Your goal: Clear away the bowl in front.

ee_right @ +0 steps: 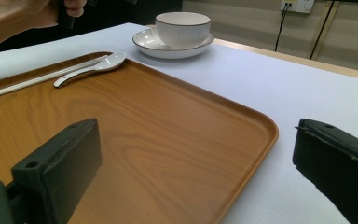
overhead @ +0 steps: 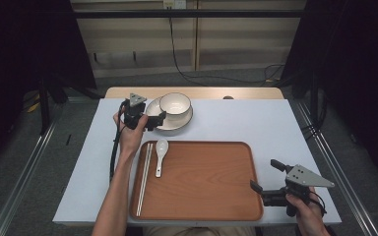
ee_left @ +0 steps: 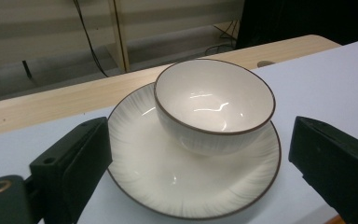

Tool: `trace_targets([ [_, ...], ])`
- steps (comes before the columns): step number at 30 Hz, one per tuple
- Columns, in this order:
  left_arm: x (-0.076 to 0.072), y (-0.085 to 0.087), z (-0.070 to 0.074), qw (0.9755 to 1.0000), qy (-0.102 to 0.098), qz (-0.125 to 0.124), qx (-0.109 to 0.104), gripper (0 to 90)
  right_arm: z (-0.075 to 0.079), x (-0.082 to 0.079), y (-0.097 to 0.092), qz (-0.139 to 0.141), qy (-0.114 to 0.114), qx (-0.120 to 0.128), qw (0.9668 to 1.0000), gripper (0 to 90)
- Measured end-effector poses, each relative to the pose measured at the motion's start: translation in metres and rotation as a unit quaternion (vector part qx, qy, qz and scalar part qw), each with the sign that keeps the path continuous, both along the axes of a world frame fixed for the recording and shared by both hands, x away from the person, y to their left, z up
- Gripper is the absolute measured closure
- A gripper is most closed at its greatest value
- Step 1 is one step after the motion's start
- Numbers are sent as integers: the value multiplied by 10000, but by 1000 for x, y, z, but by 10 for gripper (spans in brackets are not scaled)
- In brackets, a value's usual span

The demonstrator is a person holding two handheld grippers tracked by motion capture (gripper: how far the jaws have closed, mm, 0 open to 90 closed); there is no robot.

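High view: left gripper (overhead: 153,119), jaws wide, at the plate (overhead: 160,121) rim (bowl (overhead: 174,104) on it), upper centre-left. Right gripper (overhead: 265,176), jaws wide and empty, lower right beside the tray (overhead: 206,182).

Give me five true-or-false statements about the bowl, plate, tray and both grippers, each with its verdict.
1. The bowl sits on the plate. True.
2. The plate is on the tray. False: it rests on the table beyond the tray.
3. The left gripper, jaws open, is at the plate's edge. True.
4. The spoon lies in the bowl. False: it lies on the tray beside the chopsticks.
5. The right gripper holds the tray. False: its jaws are open, gripping nothing.
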State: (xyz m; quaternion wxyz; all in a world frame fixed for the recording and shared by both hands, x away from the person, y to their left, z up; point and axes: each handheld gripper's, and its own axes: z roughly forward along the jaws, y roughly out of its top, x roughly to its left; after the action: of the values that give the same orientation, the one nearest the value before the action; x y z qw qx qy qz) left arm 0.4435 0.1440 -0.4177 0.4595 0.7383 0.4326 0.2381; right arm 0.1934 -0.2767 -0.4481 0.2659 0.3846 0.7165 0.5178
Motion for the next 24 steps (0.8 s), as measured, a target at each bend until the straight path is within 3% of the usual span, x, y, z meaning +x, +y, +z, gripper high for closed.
trace_targets([
  [4, 11, -2, -4, 10000, 84, 10, 48, 53, 0, 0, 0, -4, 12, 11, 10000, 7],
  [6, 16, -5, -5, 9997, 114, 135, 142, 61, 0, 0, 0, -17, 12, 25, 10000, 7],
  [8, 21, -8, -6, 9998, 130, 87, 111, 84, 0, 0, 0, -20, 0, 16, 10000, 7],
  [10, 28, -11, -7, 9994, 154, 106, 276, 86, 0, 0, -1, -20, 1, 14, 10000, 7],
  [12, 33, -13, -8, 9996, 192, 89, 178, 93, -1, 0, -1, -42, 23, 15, 10000, 7],
  [14, 37, -14, -9, 9994, 165, 85, 284, 85, 0, -1, -1, -26, 44, 26, 10000, 7],
  [15, 40, -14, -9, 9993, 217, 129, 281, 86, -1, 0, -1, -32, 28, 31, 10000, 7],
  [18, 47, -12, -12, 9995, 321, 55, -51, 86, -1, 0, -2, -35, 28, 48, 10000, 7],
  [19, 49, -11, -13, 9994, 346, 41, -56, 99, -1, 0, -2, -38, 24, 52, 10000, 7],
  [21, 52, -16, -14, 9992, 276, 190, 229, 104, -1, 0, -2, -46, 19, 42, 10000, 7],
  [24, 57, -20, -16, 9984, 235, 311, 416, 147, -1, -1, -2, -31, 22, 58, 10000, 7],
])
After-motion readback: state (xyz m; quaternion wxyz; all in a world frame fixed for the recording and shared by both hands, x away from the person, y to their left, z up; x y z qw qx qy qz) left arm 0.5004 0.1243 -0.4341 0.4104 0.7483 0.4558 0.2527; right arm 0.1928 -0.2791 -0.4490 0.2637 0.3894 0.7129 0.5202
